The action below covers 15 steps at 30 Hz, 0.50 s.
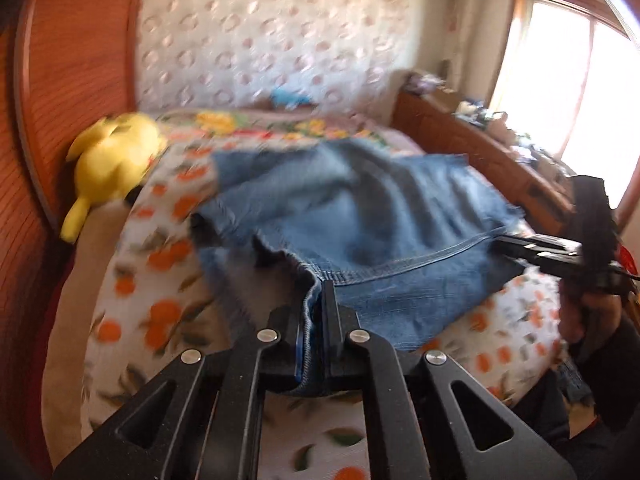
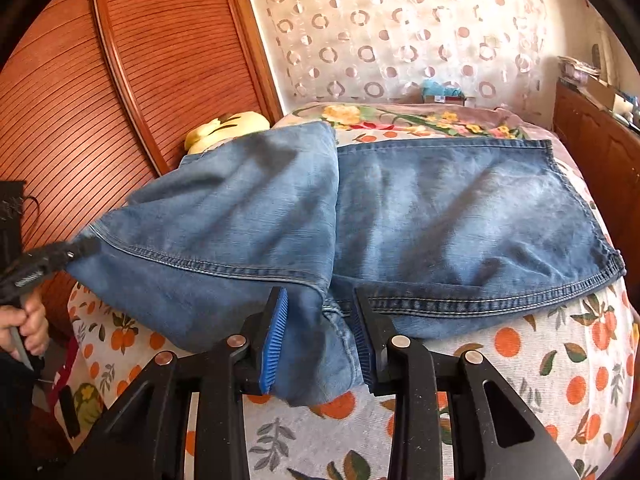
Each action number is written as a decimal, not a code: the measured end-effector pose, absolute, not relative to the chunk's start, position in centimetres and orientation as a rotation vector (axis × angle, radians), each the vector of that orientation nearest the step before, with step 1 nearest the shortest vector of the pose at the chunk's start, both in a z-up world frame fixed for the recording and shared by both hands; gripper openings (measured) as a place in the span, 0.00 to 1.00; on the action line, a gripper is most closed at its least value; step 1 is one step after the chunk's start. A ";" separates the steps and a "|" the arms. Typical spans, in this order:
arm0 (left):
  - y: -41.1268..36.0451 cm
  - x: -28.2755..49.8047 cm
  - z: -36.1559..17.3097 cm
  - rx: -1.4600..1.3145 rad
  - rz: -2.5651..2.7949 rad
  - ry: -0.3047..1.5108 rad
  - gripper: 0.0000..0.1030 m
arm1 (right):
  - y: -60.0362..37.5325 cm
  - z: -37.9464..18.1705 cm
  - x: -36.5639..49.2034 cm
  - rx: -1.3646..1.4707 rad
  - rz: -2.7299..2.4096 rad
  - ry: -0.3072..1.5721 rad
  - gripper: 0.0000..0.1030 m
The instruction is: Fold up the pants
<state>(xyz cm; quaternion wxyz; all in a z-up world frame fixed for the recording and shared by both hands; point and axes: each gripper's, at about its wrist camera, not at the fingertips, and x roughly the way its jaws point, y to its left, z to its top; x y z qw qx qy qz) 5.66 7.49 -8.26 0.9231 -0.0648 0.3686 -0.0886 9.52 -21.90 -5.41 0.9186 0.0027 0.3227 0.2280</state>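
- Pants (image 2: 440, 216): blue denim jeans, lying across the bed, one part folded over and raised at the left of the right wrist view; stitched hems and seams visible.
- Left gripper (image 1: 318, 312): black, jaws clenched tight on a bunched fold of the denim at its near edge; in the right wrist view it (image 2: 80, 250) grips the far left corner of the cloth.
- Right gripper (image 2: 320, 328): black with blue ribbed pads (image 2: 276, 336), jaws partly apart with a thick bunch of denim filling the gap and touching both pads; in the left wrist view it (image 1: 508, 246) holds the seam at the cloth's right edge.
- Hand (image 2: 24, 324): wrapped around the left gripper's handle.
- Bedcover (image 2: 540, 360): white with an orange-fruit print, under the pants.
- Plush toy (image 1: 112, 164): yellow, at the bed's left side, beside the wooden panel (image 2: 80, 80).
- Floral blanket (image 2: 400, 118): beyond the pants, towards the patterned curtain (image 2: 400, 32).
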 end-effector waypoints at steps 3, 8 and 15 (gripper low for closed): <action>8.2 6.1 -9.2 -0.148 -0.167 0.782 0.10 | -21.4 -5.5 9.7 -0.001 0.480 0.676 0.32; 8.9 6.7 -8.4 -0.172 -0.169 0.775 0.29 | -21.1 -5.9 10.0 -0.013 0.469 0.695 0.32; 11.7 6.3 -6.5 -0.220 -0.139 0.699 0.49 | -20.7 -6.1 10.5 -0.010 0.460 0.704 0.33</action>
